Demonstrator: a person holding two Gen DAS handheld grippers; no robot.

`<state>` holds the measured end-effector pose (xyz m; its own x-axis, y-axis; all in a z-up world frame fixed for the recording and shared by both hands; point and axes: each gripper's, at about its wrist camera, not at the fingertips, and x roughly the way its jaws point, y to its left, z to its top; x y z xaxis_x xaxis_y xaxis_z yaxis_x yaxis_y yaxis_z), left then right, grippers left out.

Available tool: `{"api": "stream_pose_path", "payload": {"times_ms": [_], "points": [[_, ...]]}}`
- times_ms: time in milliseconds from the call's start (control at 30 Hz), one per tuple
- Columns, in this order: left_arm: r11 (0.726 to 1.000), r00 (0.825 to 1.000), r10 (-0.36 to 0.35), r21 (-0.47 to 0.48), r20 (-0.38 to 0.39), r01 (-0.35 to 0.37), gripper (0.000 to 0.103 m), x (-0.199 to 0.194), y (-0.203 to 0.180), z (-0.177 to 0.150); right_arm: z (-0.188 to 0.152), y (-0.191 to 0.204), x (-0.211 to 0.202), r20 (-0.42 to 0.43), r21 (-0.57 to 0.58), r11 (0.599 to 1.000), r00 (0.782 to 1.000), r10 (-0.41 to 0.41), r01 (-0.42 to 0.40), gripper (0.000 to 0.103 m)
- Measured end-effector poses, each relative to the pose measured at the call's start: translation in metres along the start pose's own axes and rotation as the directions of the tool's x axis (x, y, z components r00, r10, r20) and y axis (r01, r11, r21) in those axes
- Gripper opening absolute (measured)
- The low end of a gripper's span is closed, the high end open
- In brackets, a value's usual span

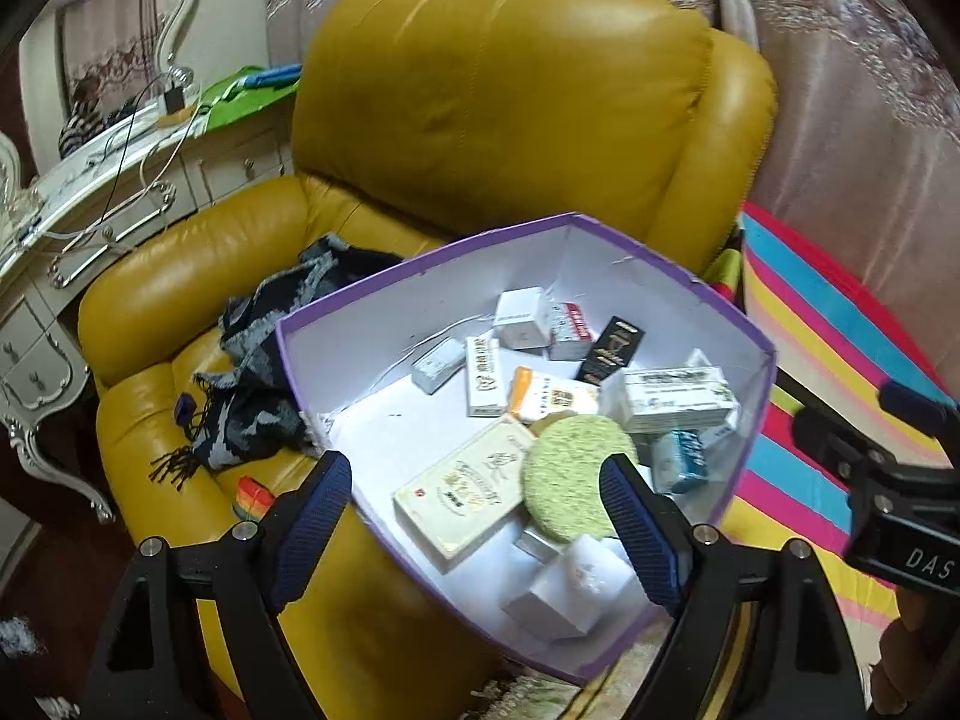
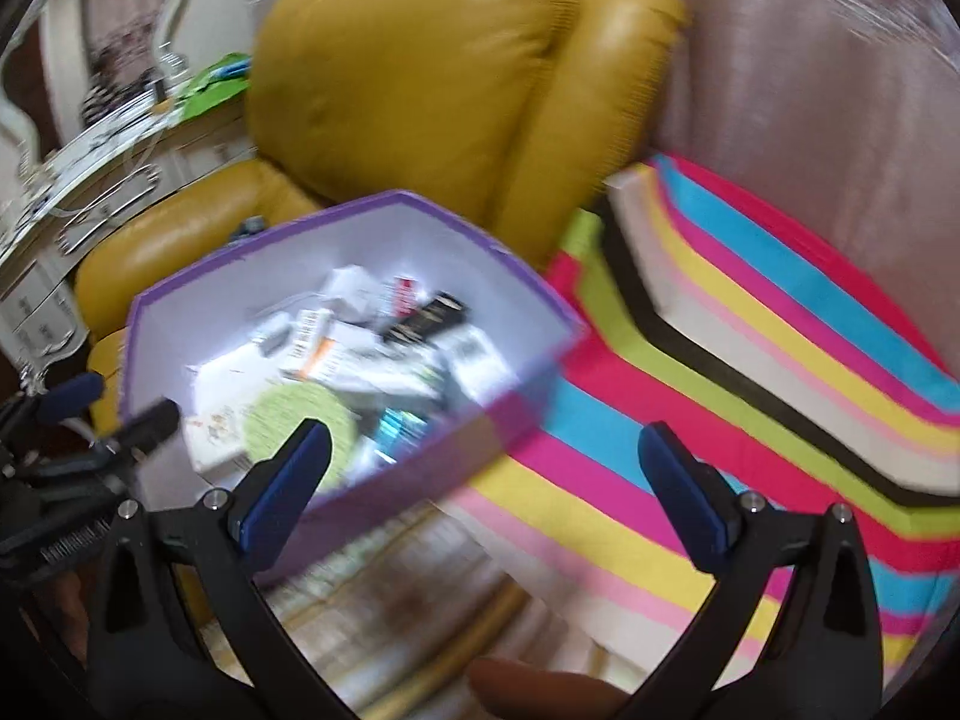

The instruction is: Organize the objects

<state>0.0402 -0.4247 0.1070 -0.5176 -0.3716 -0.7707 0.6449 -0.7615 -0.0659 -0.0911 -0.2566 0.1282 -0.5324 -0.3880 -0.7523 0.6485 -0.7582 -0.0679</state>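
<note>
Rainbow block (image 1: 253,497) beside scarf (image 1: 264,372), possibly left-view only.

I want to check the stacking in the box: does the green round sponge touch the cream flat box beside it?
Touching. In the left wrist view the green round sponge overlaps the cream flat box, with no gap.

The box (image 1: 744,324) sits on the armchair (image 1: 498,108) seat, toward its right side. Inside it, small cartons lie jumbled: a round pad (image 1: 570,468) at the near side rests partly on a flat carton (image 1: 462,492), with a cube carton (image 1: 522,318) at the far side. Left of the box, a scarf (image 1: 258,372) lies on the seat, and a small block (image 1: 253,497) sits nearer the seat's front edge. A table (image 1: 90,180) stands left of the armchair, a striped cloth (image 1: 840,348) to the right.
</note>
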Motion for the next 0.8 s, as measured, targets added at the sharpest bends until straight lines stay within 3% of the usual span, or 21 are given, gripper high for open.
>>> {"api": "stream_pose_path", "payload": {"times_ms": [133, 267, 467, 600, 700, 800], "points": [[0.997, 0.999, -0.028, 0.072, 0.03, 0.026, 0.086, -0.015, -0.03, -0.007, -0.049, -0.045, -0.024, -0.029, 0.111, 0.986, 0.992, -0.119, 0.122, 0.103], [0.976, 0.994, -0.105, 0.195, 0.024, 0.098, 0.086, -0.028, -0.076, -0.03, -0.116, -0.095, -0.041, -0.12, 0.251, 0.947, 0.977, -0.175, 0.2, 0.103], [0.883, 0.972, -0.222, 0.409, -0.072, 0.232, 0.086, -0.021, -0.157, -0.092, -0.212, -0.152, -0.053, -0.274, 0.384, 0.864, 0.934, -0.231, 0.326, 0.103], [0.789, 0.934, -0.292, 0.5, -0.204, 0.356, 0.086, -0.005, -0.208, -0.136, -0.245, -0.171, -0.06, -0.304, 0.454, 0.809, 0.918, -0.253, 0.373, 0.103], [0.766, 0.919, -0.299, 0.51, -0.256, 0.391, 0.086, 0.005, -0.232, -0.156, -0.261, -0.178, -0.051, -0.327, 0.499, 0.792, 0.923, -0.202, 0.351, 0.103], [0.758, 0.929, -0.261, 0.54, -0.261, 0.365, 0.086, 0.008, -0.244, -0.163, -0.269, -0.183, -0.043, -0.322, 0.533, 0.783, 0.932, -0.164, 0.322, 0.103]]}}
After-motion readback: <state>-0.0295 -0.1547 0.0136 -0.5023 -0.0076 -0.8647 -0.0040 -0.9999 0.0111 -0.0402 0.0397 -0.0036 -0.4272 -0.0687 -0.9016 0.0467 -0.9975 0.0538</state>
